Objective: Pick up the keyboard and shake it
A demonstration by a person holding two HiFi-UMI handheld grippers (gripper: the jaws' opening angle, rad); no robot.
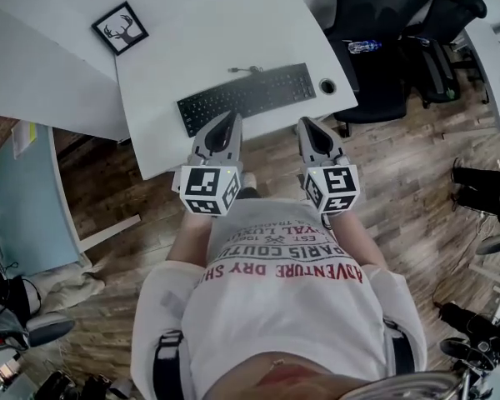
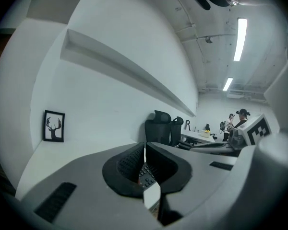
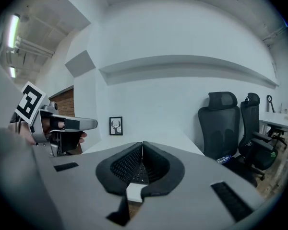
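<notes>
- Lying flat on the desk (image 1: 233,32), near its front edge — the keyboard (image 1: 246,98).
- Left gripper (image 1: 230,120): jaws pressed together, empty, near the keyboard's front edge.
- Right gripper (image 1: 305,126): same — jaws together, nothing held.

Your keyboard (image 1: 247,98) is black on a white desk (image 1: 192,48). The framed picture (image 1: 119,28) shows a black stag's head on white, in a black frame. Your left gripper (image 1: 232,117) and right gripper (image 1: 304,123) are grey, with black-and-white square markers. Your shirt (image 1: 283,307) is white with red and dark lettering. The floor (image 1: 400,182) is brown wood plank.
</notes>
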